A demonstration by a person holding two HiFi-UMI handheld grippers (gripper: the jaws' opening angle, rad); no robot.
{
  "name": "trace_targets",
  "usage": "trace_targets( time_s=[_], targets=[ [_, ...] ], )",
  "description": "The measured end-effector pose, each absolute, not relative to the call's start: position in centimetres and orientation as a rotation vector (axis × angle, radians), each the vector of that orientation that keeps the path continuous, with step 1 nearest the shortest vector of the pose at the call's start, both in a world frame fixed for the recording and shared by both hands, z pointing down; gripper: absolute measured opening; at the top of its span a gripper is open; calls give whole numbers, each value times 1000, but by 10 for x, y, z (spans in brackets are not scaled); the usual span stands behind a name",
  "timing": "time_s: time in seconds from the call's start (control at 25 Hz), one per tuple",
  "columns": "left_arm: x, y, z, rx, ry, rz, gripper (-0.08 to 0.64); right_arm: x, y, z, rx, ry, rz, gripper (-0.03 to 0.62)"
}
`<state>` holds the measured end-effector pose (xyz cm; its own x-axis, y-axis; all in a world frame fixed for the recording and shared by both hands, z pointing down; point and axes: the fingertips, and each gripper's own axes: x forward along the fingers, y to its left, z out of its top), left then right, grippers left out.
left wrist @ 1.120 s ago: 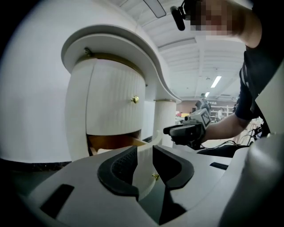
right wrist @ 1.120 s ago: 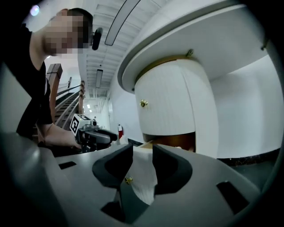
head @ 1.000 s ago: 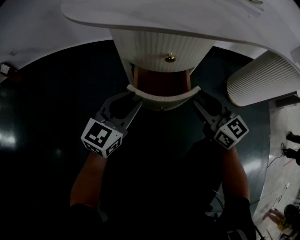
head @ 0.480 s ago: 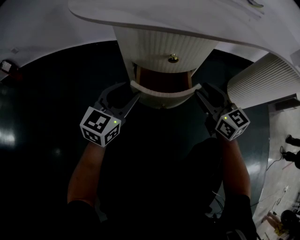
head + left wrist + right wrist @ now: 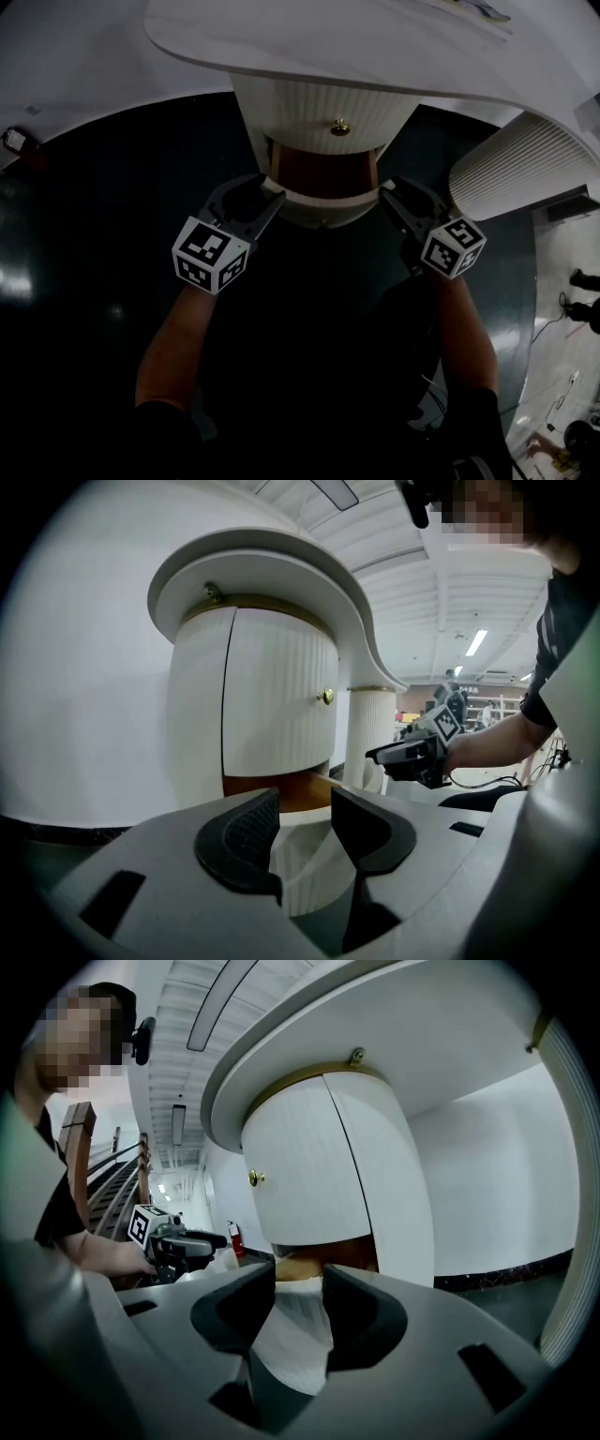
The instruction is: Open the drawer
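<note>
Under the curved white desk top (image 5: 319,47), the lower ribbed drawer (image 5: 323,202) of a white pedestal stands pulled out, showing its brown wooden inside (image 5: 323,169). Above it, the upper drawer with a brass knob (image 5: 339,127) is closed. My left gripper (image 5: 264,194) sits at the open drawer's left end and my right gripper (image 5: 392,194) at its right end. In the left gripper view the gripper (image 5: 305,822) is open, its pads straddling the ribbed front (image 5: 302,878) without pressing. The right gripper (image 5: 298,1302) is likewise open around the front (image 5: 295,1335).
A second ribbed white pedestal (image 5: 520,169) stands close on the right. The floor (image 5: 103,216) is dark and glossy, bounded by a white wall (image 5: 75,75) at the back left. Cables and small items (image 5: 581,300) lie on the lighter floor at far right.
Both grippers' jaws have spread apart at the drawer front's ends. The hands have stayed about where they were, and the drawer remains pulled out.
</note>
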<state>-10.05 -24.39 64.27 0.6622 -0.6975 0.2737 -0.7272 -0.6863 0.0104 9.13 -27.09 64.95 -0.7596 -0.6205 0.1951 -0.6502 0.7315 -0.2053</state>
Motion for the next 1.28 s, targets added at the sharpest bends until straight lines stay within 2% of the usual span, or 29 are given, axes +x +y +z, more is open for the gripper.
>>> trace_targets(
  time_s=[1.0,1.28],
  targets=[
    [-57,-136,661,2676,-1108,474,166,99,-152,655,784,-2763,419,140],
    [-57,-121,659,2690,-1102,503,155,101,-145,655,839,-2743,442,137]
  ],
)
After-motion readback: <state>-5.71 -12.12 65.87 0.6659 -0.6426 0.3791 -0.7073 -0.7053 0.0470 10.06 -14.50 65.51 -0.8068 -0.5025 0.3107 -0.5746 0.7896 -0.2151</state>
